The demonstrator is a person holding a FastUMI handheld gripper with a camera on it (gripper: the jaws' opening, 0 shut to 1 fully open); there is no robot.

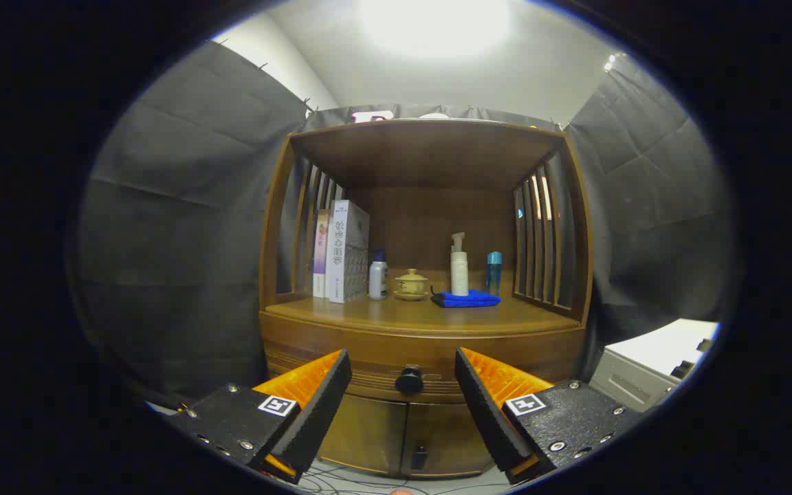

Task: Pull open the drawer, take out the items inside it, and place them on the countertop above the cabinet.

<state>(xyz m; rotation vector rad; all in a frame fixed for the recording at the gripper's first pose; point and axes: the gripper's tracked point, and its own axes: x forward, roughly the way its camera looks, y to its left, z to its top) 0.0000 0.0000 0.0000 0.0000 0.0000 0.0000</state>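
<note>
Facing the shut drawer (423, 357), its knob (409, 379) pointing back between the wide-open, empty gripper (403, 375).

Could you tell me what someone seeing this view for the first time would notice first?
The eye goes first to the wooden cabinet straight ahead, whose open shelf carries books, a pump bottle and a folded blue cloth in a row. Next comes the dark round drawer knob just below the countertop. It lies beyond the open tongs, framed between their two fingers; the drawer is shut.
</note>
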